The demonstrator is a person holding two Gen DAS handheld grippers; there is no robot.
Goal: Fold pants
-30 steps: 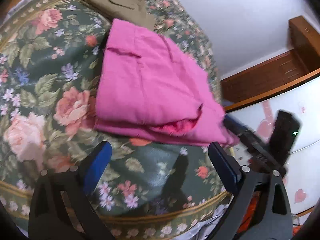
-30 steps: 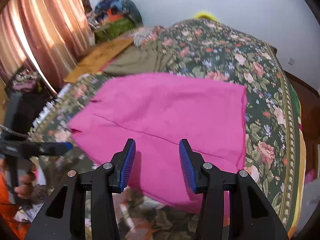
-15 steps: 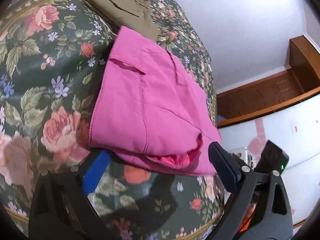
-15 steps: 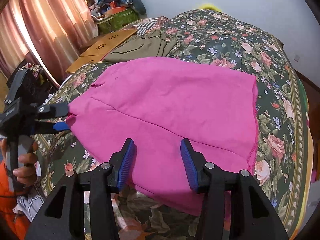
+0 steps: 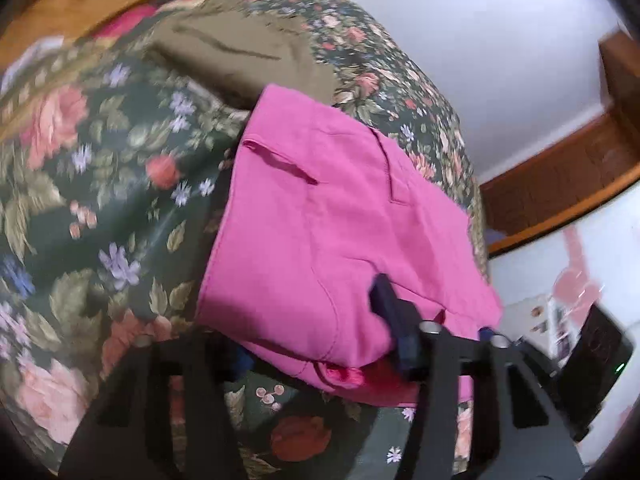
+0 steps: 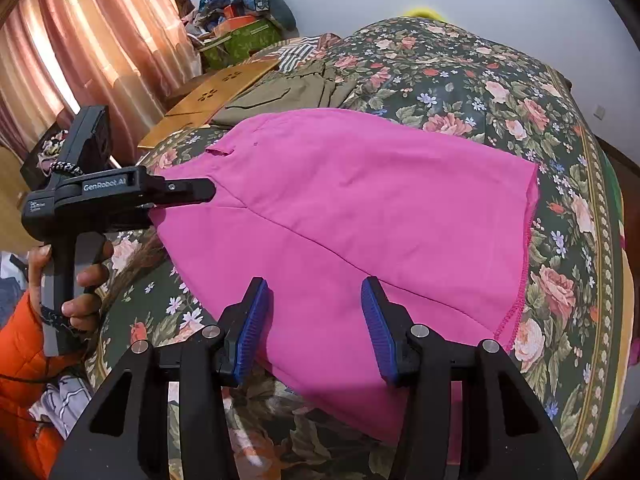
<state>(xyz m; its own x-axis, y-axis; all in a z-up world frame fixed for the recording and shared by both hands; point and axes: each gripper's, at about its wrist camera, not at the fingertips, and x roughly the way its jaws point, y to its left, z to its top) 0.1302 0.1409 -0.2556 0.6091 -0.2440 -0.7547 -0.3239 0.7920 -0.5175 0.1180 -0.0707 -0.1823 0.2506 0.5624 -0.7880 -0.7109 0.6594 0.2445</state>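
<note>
Pants: pink pants (image 6: 352, 216) are lying folded flat on the floral bedspread (image 6: 480, 80), filling the middle of the bed.
Left edge of pants: the waist end (image 5: 360, 376) is facing the left gripper, with red lining showing inside the opening.
Left gripper: the left gripper (image 5: 400, 336) is sitting at that waist end; one dark finger (image 5: 390, 312) is lying on top of the pink cloth, the other is hidden beneath it, so the fingers are appearing clamped on the fabric. In the right wrist view the same tool (image 6: 120, 196) is being held by a hand (image 6: 76, 280) in an orange sleeve.
Right gripper: the right gripper (image 6: 316, 328) is hovering over the near edge of the pants, blue-padded fingers (image 6: 252, 328) standing apart, gripping nothing.
Far side: olive garment (image 6: 288, 92) is lying beyond the pants, touching their far edge.
</note>
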